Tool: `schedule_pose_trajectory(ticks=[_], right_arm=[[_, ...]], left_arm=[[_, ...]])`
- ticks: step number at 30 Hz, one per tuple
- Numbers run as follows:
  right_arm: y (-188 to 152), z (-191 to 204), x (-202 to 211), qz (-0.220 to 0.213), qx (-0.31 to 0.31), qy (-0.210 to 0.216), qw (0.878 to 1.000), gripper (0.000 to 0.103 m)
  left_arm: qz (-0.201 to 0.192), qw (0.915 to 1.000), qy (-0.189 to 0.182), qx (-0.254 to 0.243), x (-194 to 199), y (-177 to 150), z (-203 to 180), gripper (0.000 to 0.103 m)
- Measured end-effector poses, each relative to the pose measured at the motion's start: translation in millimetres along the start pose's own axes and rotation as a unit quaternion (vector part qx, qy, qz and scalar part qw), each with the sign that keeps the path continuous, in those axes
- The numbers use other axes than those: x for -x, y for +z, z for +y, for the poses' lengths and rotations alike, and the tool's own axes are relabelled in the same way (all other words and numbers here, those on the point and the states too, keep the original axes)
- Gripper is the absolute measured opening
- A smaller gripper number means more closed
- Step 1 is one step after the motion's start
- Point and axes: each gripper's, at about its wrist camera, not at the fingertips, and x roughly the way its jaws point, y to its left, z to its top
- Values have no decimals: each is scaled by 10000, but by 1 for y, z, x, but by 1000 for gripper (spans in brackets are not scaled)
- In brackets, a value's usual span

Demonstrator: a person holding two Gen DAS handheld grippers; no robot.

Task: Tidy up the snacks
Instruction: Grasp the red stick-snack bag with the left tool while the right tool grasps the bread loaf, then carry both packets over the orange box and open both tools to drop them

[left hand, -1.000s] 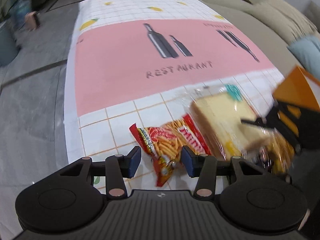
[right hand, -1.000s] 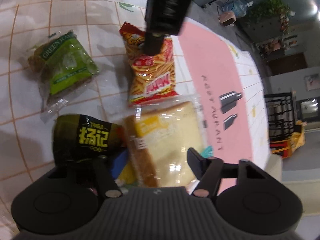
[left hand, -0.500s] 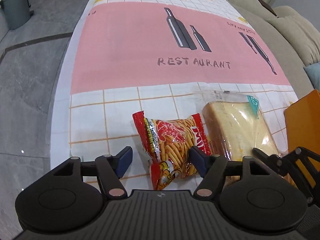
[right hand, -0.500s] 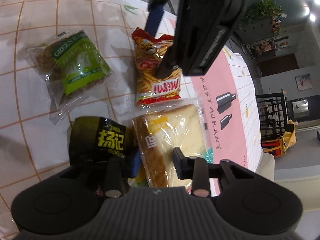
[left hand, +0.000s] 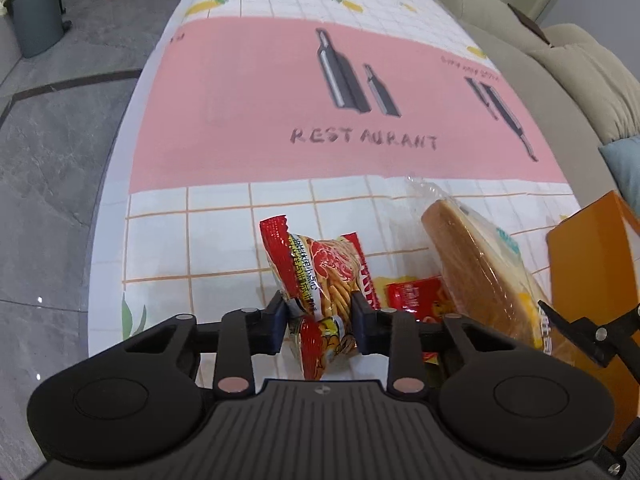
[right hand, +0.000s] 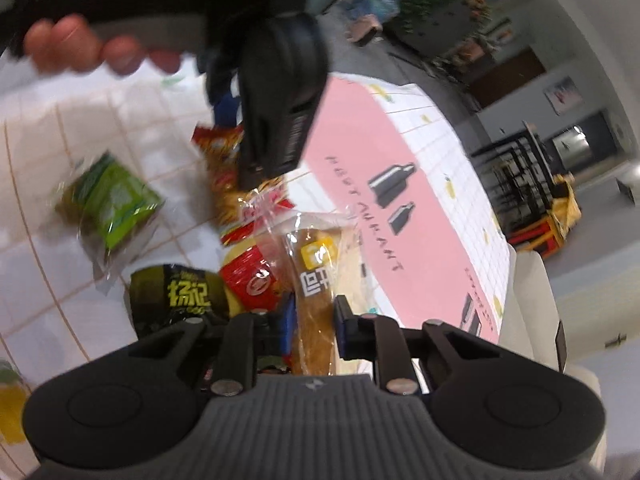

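A red bag of fry-shaped snacks [left hand: 316,264] lies on the tiled end of the tablecloth. My left gripper [left hand: 320,320] has its blue pads pressed on the bag's near end, and its jaws are closing. The same bag [right hand: 224,168] shows under the left gripper's body [right hand: 276,120] in the right wrist view. My right gripper [right hand: 314,320] is shut on a clear packet of sliced bread [right hand: 320,256], tilted up on its edge. That bread [left hand: 476,264] stands slanted to the right in the left wrist view.
A small red packet [left hand: 416,296] lies between the two bags. A green packet [right hand: 112,200] and a black packet [right hand: 180,292] lie to the left. An orange box [left hand: 592,260] stands right of the bread. A beige sofa [left hand: 560,52] runs along the table's right side. A hand [right hand: 80,40] holds the left gripper.
The left jaws spread wide, then closed on the red snack bag. The right jaws closed on the bread and lifted it onto its edge, uncovering the small red packet.
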Motion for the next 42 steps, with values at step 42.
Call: schedule_pose_trajectory(ticks=[42], right_arm=[[-123, -82, 192, -486, -3677, -1072, 9225, 15]], left_arm=[[-1524, 9610, -639, -2216, 166, -70, -237, 33]])
